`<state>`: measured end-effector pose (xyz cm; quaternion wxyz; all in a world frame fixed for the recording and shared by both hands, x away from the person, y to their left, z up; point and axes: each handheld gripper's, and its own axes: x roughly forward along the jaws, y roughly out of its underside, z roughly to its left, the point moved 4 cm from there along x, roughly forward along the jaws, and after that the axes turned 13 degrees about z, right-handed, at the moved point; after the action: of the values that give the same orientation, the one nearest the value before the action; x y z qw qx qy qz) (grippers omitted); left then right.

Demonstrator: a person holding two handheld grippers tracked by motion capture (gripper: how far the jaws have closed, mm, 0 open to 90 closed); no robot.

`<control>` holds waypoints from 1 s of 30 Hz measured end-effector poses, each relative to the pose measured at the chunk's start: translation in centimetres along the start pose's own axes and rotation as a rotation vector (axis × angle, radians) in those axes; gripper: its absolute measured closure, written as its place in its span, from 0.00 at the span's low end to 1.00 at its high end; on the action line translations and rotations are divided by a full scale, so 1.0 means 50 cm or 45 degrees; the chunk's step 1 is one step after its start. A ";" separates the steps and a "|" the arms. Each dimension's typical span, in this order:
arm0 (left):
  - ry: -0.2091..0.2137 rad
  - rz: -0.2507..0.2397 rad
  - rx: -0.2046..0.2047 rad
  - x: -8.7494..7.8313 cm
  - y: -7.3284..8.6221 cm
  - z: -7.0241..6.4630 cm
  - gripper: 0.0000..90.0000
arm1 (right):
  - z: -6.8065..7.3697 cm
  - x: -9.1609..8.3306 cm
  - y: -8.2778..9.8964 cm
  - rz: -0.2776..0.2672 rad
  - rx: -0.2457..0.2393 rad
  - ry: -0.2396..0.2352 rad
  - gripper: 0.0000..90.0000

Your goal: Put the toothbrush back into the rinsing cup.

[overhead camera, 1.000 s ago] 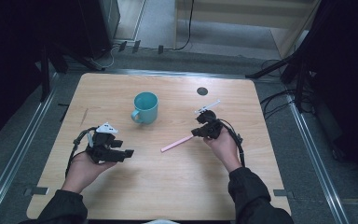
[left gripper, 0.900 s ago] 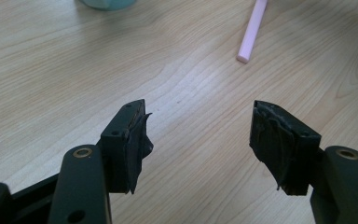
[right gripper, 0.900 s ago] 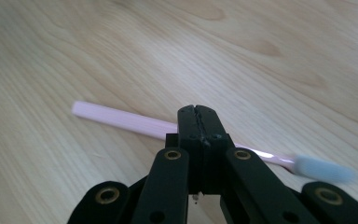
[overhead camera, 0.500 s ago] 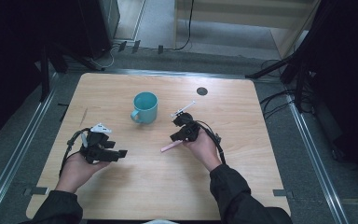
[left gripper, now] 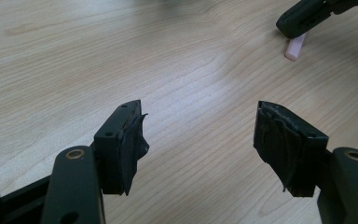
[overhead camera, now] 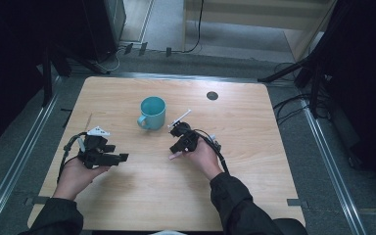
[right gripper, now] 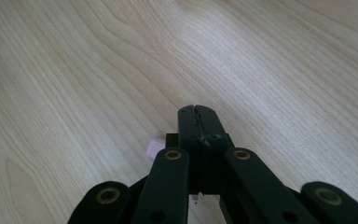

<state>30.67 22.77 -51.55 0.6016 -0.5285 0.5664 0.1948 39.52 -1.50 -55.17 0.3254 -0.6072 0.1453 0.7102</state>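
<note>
A thin pink stick [overhead camera: 175, 156] lies flat on the wooden table [overhead camera: 254, 161], and only its near end shows. My right gripper [overhead camera: 175, 148] is shut and hovers right over the stick, jaws pressed together with nothing between them. In the right gripper view the closed jaw tips [right gripper: 198, 112] cover the stick, whose pink end [right gripper: 154, 148] peeks out at their left. My left gripper [overhead camera: 120, 152] sits at the table's left, pointing right, open and empty. In the left gripper view its jaws [left gripper: 198, 126] stand wide apart, with the pink stick [left gripper: 294, 47] and the right gripper [left gripper: 291, 23] farther off.
A teal mug [overhead camera: 152, 111] stands upright behind both grippers, handle toward the left front. A small dark round spot [overhead camera: 212, 95] marks the table's far side. Bare wood lies between and in front of the hands. Cables and dark stands surround the table.
My right gripper has moved left and nearer to the person, ending over the pink stick, which has stayed put. The left gripper has drifted slightly left.
</note>
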 end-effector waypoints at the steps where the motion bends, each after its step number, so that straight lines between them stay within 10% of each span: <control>1: 0.000 0.000 0.000 0.000 0.000 0.000 0.37 | 0.000 0.002 0.000 0.006 -0.002 -0.002 1.00; 30: 0.000 0.007 -0.003 0.000 0.002 -0.001 0.37 | -0.001 -0.035 0.145 0.121 -0.051 0.050 1.00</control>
<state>30.59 22.76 -51.58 0.6004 -0.5276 0.5677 0.1968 34.99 -7.43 -54.90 0.2762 -0.6198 0.1660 0.7155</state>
